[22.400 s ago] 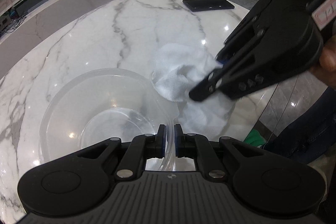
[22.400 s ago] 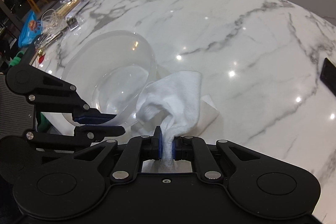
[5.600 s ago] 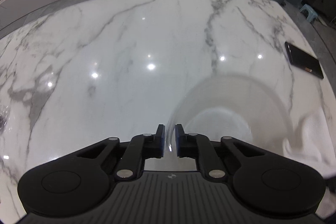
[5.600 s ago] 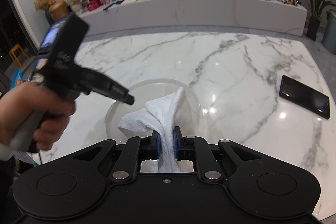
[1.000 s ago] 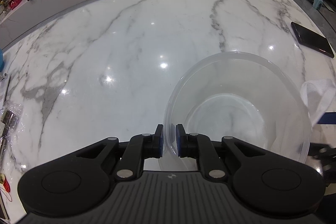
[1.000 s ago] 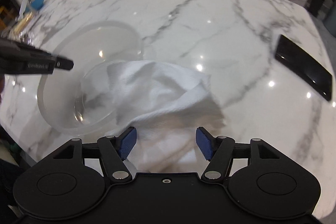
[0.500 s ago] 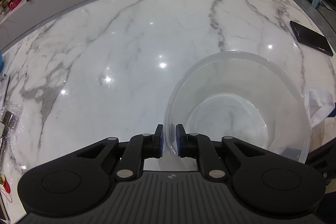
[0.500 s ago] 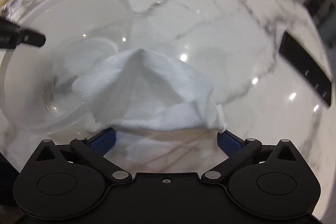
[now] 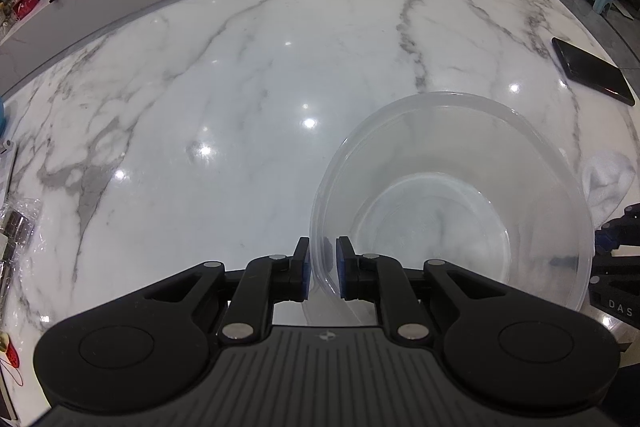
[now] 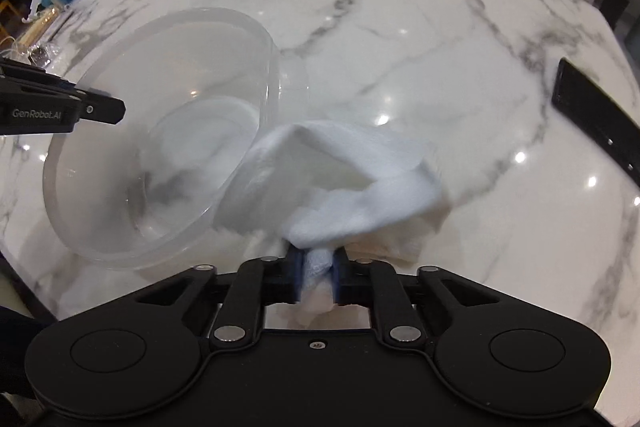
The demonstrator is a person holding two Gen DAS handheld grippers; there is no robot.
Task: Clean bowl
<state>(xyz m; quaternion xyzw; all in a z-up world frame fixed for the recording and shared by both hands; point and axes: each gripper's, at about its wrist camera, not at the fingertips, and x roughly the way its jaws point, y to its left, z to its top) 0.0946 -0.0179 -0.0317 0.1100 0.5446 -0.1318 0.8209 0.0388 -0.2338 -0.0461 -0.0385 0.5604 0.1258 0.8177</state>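
Note:
A clear plastic bowl stands on the white marble table, empty inside. My left gripper is shut on the bowl's near rim. In the right wrist view the same bowl sits at the left, with the left gripper reaching in from the left edge onto its rim. A white cloth lies bunched on the table just right of the bowl. My right gripper is shut on the cloth's near fold. A bit of the cloth shows past the bowl's right side.
A black phone lies near the table's right edge, also seen as a phone at the right. Wrapped items clutter the table's left edge. The marble table stretches away beyond the bowl.
The right gripper's jaws went from wide open above the cloth to shut on its near fold. The left gripper and bowl have stayed still.

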